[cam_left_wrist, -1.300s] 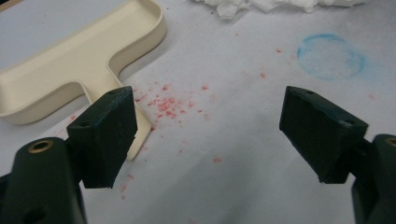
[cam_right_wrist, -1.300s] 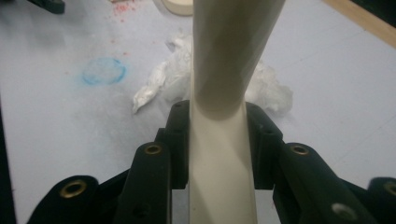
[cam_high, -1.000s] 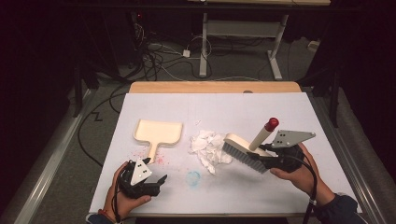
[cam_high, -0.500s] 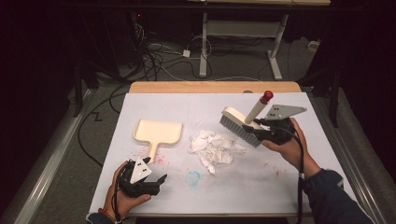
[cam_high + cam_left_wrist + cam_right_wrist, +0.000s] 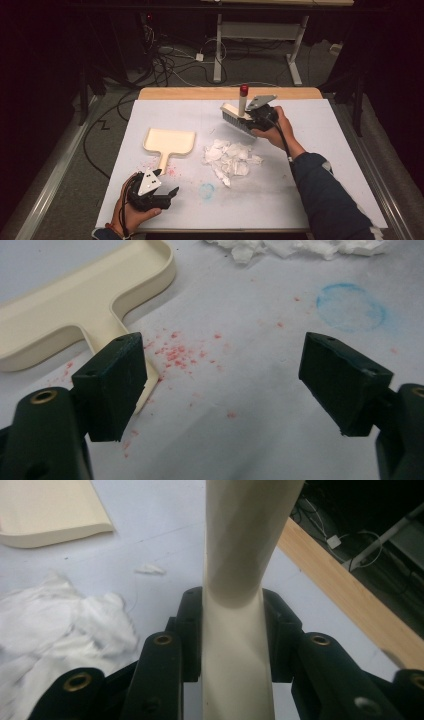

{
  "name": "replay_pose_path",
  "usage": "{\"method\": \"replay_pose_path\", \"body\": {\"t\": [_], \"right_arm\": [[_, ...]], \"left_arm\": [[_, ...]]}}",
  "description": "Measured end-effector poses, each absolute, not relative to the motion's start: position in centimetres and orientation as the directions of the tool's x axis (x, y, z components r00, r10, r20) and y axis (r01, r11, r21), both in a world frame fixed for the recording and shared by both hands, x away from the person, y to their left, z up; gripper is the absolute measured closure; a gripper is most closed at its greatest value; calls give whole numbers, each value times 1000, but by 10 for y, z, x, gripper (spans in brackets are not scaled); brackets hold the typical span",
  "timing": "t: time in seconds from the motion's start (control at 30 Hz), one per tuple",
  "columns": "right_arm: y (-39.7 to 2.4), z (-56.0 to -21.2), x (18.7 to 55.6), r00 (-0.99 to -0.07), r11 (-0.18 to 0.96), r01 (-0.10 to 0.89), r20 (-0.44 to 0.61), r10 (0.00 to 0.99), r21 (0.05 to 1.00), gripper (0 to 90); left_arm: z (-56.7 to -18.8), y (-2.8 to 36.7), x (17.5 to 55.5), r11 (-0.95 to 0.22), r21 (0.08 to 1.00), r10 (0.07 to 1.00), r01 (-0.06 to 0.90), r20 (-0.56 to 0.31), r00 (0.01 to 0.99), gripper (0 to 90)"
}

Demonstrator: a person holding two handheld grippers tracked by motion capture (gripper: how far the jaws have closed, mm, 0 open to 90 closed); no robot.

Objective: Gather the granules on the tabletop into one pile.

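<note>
A cream hand brush [image 5: 239,116] with a red-tipped handle is held above the far side of the white table sheet, my right gripper [image 5: 256,118] shut on its handle [image 5: 235,625]. Its dark bristles point down, beyond the pile of crumpled white paper scraps [image 5: 230,157] [image 5: 55,625]. A cream dustpan [image 5: 168,142] [image 5: 75,305] lies flat to the left of the pile, handle toward the near edge. My left gripper [image 5: 169,196] [image 5: 227,385] rests near the front left, open and holding nothing, with the dustpan's handle just past its left jaw.
Red crumbs [image 5: 180,352] are scattered by the dustpan handle, and a faint blue ring [image 5: 206,190] [image 5: 351,306] marks the sheet. The wooden table edge [image 5: 200,93] runs along the far side; cables and a desk frame [image 5: 255,35] stand on the floor beyond.
My right gripper has carried the brush away from the near right, past the paper pile toward the table's far edge. The left gripper has stayed put.
</note>
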State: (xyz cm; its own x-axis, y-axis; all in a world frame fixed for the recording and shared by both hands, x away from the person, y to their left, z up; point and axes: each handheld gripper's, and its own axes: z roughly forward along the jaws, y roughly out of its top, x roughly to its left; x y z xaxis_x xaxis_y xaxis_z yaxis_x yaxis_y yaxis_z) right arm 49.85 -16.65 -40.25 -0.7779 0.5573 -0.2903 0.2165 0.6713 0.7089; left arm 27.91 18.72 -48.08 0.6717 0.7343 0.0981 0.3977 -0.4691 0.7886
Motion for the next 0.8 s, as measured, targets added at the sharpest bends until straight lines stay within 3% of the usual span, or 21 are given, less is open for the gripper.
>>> {"method": "replay_pose_path", "body": {"t": [0.23, 0.43, 0.8], "right_arm": [[-125, -414, 513, -784, 701, 168, -337, 522, 693, 685], [-109, -423, 505, -847, 746, 95, -341, 408, 659, 683], [-124, -429, 478, -908, 772, -12, -331, 258, 636, 675]], "left_arm": [[-483, 187, 279, -478, 781, 724, 401, 93, 683, 189], [-482, 189, 277, -477, 784, 722, 398, 91, 686, 189], [-483, 186, 277, -494, 772, 719, 400, 104, 688, 189]]}}
